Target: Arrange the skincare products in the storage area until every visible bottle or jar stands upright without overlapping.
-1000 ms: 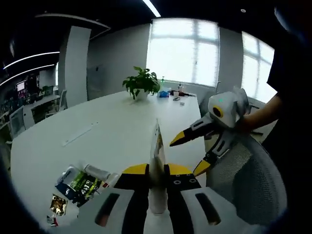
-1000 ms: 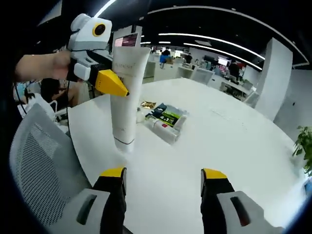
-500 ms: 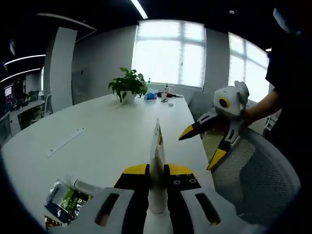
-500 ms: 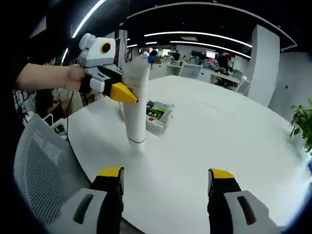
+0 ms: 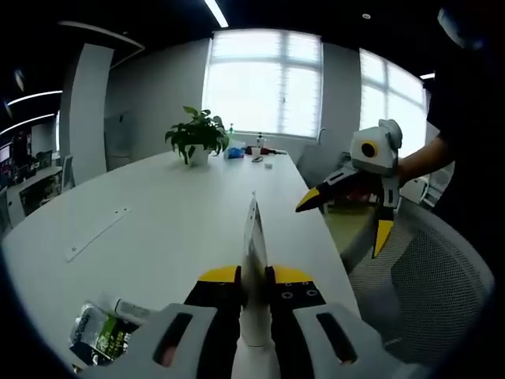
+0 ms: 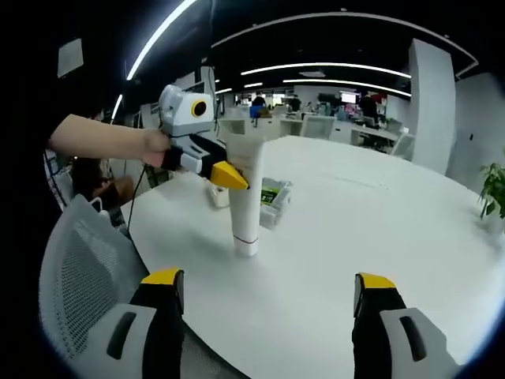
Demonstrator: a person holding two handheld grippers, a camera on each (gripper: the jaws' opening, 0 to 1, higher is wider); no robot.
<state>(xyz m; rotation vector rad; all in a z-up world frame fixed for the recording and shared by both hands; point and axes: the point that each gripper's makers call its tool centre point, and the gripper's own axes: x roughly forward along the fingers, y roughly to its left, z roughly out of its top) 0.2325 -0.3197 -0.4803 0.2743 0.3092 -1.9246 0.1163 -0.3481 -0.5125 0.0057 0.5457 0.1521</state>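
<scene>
A white skincare tube (image 6: 246, 189) stands cap down on the white table (image 6: 379, 229), and my left gripper (image 6: 231, 174) is shut on its upper part. In the left gripper view the same tube (image 5: 252, 260) shows edge-on between the left gripper's (image 5: 252, 278) yellow-tipped jaws. My right gripper (image 6: 267, 286) is open, its jaws wide apart with nothing between them, and it sits well back from the tube. It also hangs open over the table edge in the left gripper view (image 5: 344, 221). Several boxed and sachet products (image 6: 272, 194) lie flat just behind the tube.
The flat packets (image 5: 99, 332) lie at the left gripper's lower left. A potted plant (image 5: 196, 136) and small items stand at the table's far end. A mesh office chair (image 6: 83, 284) is against the near table edge. A person's forearm (image 6: 102, 140) holds the left gripper.
The right gripper has drawn back from the tube, which now looks smaller and farther in its view. The left gripper keeps its hold on the tube, and its view has panned.
</scene>
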